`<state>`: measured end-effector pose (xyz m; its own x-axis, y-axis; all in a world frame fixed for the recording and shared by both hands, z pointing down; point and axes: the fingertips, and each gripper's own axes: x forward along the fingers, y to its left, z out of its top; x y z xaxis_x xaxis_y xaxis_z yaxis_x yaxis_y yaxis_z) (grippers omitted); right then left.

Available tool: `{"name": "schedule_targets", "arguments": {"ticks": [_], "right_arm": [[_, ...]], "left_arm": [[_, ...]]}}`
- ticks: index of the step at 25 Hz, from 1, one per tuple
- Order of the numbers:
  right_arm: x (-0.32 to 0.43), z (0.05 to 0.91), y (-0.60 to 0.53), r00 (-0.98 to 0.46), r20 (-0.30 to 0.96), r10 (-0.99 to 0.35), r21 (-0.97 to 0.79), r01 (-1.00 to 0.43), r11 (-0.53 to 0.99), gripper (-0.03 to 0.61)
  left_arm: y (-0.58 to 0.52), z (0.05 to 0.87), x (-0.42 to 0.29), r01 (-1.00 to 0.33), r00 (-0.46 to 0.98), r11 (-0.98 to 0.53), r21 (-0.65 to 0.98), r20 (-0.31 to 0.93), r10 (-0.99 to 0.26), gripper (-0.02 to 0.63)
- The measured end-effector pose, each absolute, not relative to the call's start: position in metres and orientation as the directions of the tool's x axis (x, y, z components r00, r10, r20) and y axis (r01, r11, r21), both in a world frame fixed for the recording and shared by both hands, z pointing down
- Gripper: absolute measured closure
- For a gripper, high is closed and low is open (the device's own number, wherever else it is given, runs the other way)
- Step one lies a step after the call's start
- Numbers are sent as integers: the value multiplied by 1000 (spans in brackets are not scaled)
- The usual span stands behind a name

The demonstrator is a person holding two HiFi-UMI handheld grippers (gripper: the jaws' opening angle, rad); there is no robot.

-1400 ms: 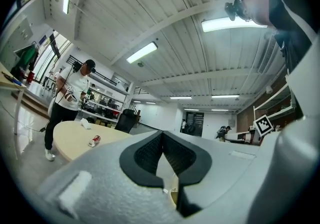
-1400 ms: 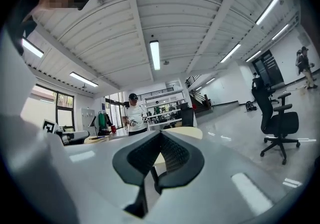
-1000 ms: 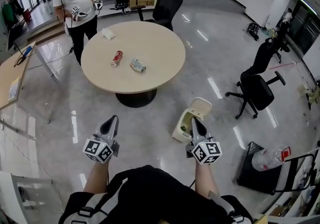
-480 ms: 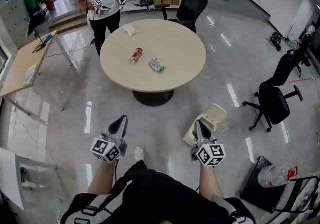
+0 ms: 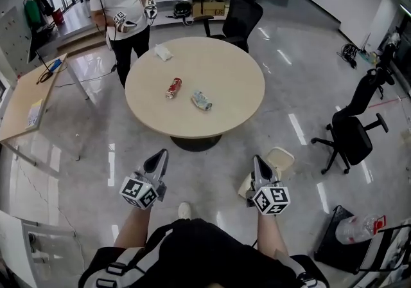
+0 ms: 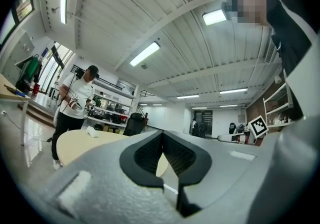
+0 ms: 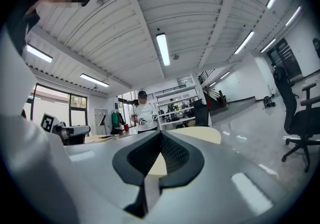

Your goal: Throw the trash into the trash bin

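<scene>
Left gripper (image 5: pixel 159 157): jaws pressed together, empty.
Red can (image 5: pixel 173 87): on table (image 5: pixel 244 81), ahead of left gripper, the nearer one; long axis pointing away.
Right gripper (image 5: pixel 258 163): jaws together, empty.
Trash bin (image 5: pixel 282 157): floor, beside right gripper.

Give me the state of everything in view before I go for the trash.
Left gripper: shut, empty.
Right gripper: shut, empty.
Red can: on its side on the table.
Silver can: crushed, lying on the table.
Paper wad: crumpled, on the table's far side.
Bin: on the floor, lid up.
</scene>
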<state>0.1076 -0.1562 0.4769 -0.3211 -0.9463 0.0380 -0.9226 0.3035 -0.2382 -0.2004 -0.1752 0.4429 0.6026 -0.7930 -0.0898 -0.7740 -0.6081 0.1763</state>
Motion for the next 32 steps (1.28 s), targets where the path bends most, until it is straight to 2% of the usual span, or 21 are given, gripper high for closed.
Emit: {"name": "schedule_targets", "arguments": {"ticks": [16, 24, 32], "right_arm": [[49, 442, -261, -287, 33, -957, -127, -951, 281, 572], [-9, 456, -306, -372, 70, -925, -103, -925, 365, 572], [-24, 476, -352, -444, 117, -888, -117, -895, 431, 572]], "left_arm": [[-293, 423, -259, -746, 625, -649, 152, -176, -760, 614], [-315, 433, -290, -772, 597, -613, 169, -139, -790, 614], [-339, 454, -308, -812, 542, -553, 189, -110, -833, 614]]}}
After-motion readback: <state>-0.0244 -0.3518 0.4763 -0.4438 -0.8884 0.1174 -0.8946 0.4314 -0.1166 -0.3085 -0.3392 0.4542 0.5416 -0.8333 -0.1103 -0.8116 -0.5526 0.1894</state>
